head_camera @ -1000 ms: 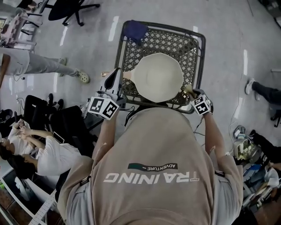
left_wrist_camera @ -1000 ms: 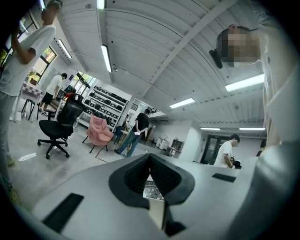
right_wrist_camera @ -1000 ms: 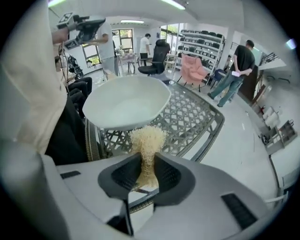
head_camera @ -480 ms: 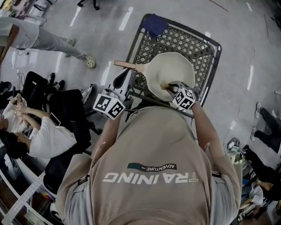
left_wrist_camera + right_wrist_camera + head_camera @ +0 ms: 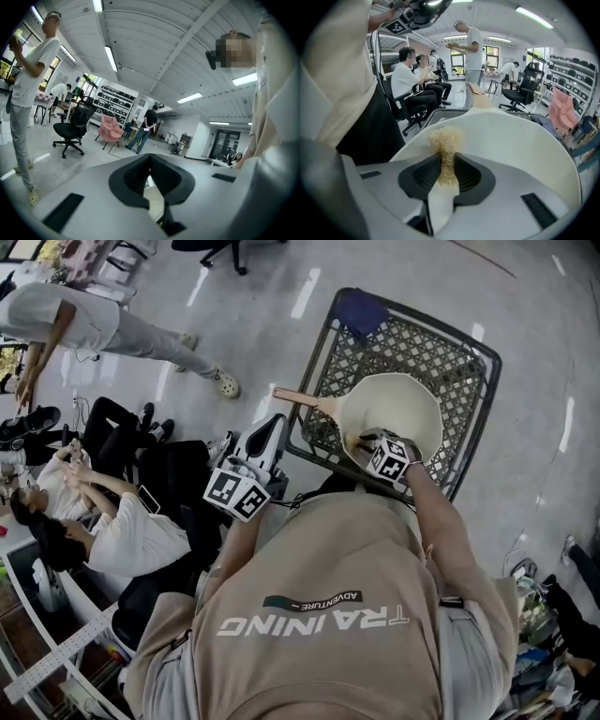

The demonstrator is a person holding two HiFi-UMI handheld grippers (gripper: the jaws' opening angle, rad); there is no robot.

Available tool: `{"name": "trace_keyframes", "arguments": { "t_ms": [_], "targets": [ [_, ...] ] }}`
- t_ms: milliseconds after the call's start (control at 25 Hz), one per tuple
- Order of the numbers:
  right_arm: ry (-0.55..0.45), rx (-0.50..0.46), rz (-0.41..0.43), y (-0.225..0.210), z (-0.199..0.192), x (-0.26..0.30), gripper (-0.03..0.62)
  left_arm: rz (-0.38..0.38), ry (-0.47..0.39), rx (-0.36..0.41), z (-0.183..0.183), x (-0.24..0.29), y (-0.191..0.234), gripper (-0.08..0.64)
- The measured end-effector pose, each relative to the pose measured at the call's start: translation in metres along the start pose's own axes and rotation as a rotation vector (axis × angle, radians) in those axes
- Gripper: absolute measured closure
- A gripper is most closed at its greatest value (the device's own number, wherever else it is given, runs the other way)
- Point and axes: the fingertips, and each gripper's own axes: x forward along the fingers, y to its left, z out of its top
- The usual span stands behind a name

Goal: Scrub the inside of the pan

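Cream pan on mesh cart, right gripper fingers clamping scrubber inside rim, left gripper fingers together

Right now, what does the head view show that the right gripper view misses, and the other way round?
Only the head view: the table's lattice top and the marker cube on the right gripper. Only the right gripper view: its jaws clamped on a straw-coloured scrubber, and a pink chair. Both: the cream pan and the seated people.
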Motion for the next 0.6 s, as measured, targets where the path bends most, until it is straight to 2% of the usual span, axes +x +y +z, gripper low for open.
{"name": "trace_keyframes", "arguments": {
  "t_ms": [120,240,440,600],
  "targets": [
    [-0.024,0.017,-0.032,-0.018,0.005,0.010,0.494,0.025,0.007,0.012,0.005,-0.001,0.005,0.541],
    [-0.033,0.064,-0.104,-0.049,0.006,0.016,0.495,0.036,0.022,0.016,0.006,0.000,0.006,0.541],
    [0.032,0.127,-0.272,-0.106,0.004,0.013,0.497,0.052,0.036,0.031,0.006,-0.006,0.009,0.541],
    [0.094,0.146,-0.362,-0.138,-0.010,-0.001,0.499,0.054,0.023,0.017,0.006,-0.002,0.011,0.541]
  ]
}}
